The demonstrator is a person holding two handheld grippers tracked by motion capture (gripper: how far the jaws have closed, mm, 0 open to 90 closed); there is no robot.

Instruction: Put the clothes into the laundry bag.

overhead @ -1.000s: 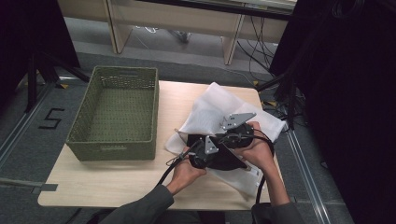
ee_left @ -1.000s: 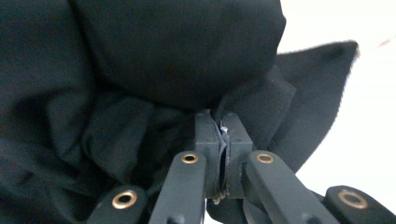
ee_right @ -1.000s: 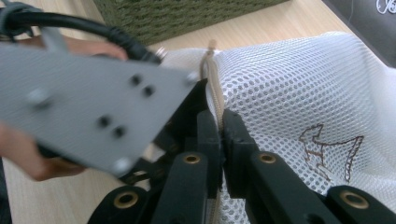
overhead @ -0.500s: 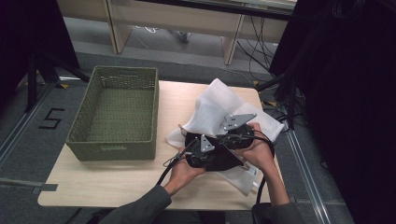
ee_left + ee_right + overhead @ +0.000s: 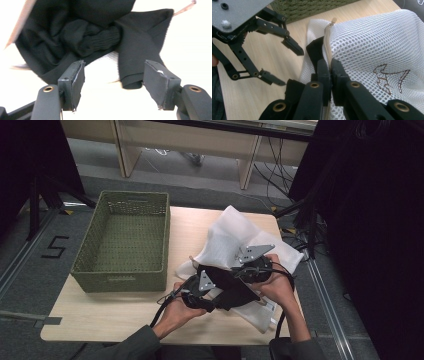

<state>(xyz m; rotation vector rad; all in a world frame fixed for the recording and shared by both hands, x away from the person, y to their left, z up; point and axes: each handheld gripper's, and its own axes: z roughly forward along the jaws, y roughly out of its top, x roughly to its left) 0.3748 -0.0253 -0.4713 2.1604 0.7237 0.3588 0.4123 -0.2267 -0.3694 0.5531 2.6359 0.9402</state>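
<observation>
The basket (image 5: pixel 122 240) stands on the table (image 5: pixel 100 312), left of the mesh bag (image 5: pixel 227 237). The left gripper (image 5: pixel 113 82) sits just before the bag's opening; its jaws have just been opening and stand apart, nothing between the pads. The black garment (image 5: pixel 82 37) lies partly inside the bag, a fold hanging out. The right gripper (image 5: pixel 329 67) is clamped on the bag's zipper edge.
</observation>
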